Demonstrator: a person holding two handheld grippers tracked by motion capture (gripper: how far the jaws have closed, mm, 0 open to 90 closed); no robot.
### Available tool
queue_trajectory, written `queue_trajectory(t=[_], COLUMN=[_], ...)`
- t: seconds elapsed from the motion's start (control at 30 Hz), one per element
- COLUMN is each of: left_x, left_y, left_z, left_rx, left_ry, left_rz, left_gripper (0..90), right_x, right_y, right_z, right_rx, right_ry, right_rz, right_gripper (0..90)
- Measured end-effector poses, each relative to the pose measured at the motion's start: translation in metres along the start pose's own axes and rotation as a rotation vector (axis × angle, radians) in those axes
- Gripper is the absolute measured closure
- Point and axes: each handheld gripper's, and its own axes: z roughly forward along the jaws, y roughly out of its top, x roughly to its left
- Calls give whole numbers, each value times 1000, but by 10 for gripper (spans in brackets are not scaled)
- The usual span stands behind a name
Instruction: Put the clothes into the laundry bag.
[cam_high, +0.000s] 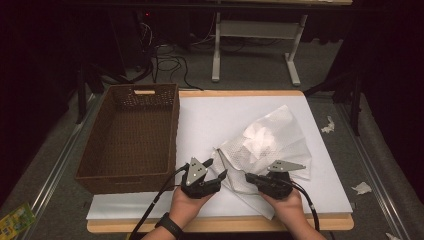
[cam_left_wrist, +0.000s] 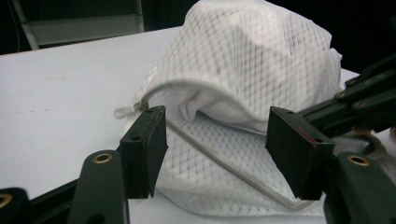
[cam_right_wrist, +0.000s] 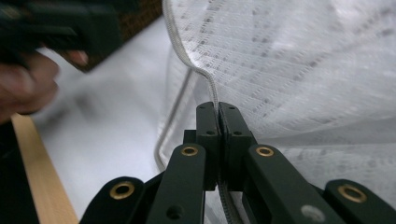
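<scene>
Dim room around a white table top (cam_high: 210, 120), with a brown wicker basket (cam_high: 132, 135) at nine o'clock from its centre. My mesh laundry bag (cam_high: 267, 142) lies at about four o'clock on the table, holding crumpled white cloth (cam_high: 257, 136) inside. My right gripper (cam_right_wrist: 218, 112) has its jaws pressed together on the bag's zipper edge (cam_right_wrist: 187, 60); my left gripper (cam_left_wrist: 215, 135) stands spread around the open mouth, touching nothing. I judge the bag light, limp and snag-prone; the corded zipper hem gives the firmest hold, while bare mesh would stretch.
</scene>
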Motion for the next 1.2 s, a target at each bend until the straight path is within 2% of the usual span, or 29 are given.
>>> queue_trajectory(t=[0.07, 0.17, 0.23, 0.3, 0.43, 0.53, 0.57, 0.63, 0.73, 0.77, 0.87, 0.93, 0.97, 1.03, 1.07, 1.13, 1.2], left_x=[1, 2, 4, 5, 7, 9, 10, 13, 18, 18, 19, 20, 20, 22, 22, 21, 20], left_y=[0, 1, 1, 1, 4, 5, 3, 2, 1, 1, 5, 9, 10, 13, 14, 14, 13], left_z=[0, 1, 3, 5, 12, 22, 27, 36, 50, 53, 65, 70, 72, 73, 72, 69, 64], left_rx=[0, -1, -3, -5, -15, -7, 4, 14, 33, 38, 43, 38, 38, 41, 42, 46, 51], left_ry=[2, 11, 16, 28, 58, 88, 107, 134, 157, 163, 173, 180, 174, 162, 170, 164, 158], left_rz=[4, -2, -5, -9, 13, 28, 39, 30, 7, 12, 11, 13, 11, 0, 1, 16, 31], left_gripper=[389, 387, 386, 386, 408, 432, 439, 443, 440, 439, 442, 495, 572, 773, 865, 887, 890], right_x=[0, 4, 7, 10, 6, -5, -11, -24, -35, -38, -40, -43, -44, -47, -49, -52, -54], right_y=[-3, 0, 4, 11, 17, 14, 11, 6, 1, 0, -2, -4, -5, -8, -9, -10, -12], right_z=[5, 1, -7, -20, -50, -75, -82, -95, -102, -103, -99, -96, -95, -91, -88, -83, -78], right_rx=[27, 11, -22, -78, -171, -218, -229, -247, -256, -257, -235, -216, -210, -197, -186, -168, -148], right_ry=[-11, -8, -5, -4, -27, -113, -130, -177, -215, -224, -245, -268, -273, -288, -298, -298, -278], right_rz=[1, -15, -29, -39, -16, -10, 15, 66, 92, 105, 102, 110, 116, 128, 137, 159, 174], right_gripper=[872, 800, 753, 722, 687, 676, 674, 662, 652, 652, 631, 590, 564, 454, 389, 303, 275])
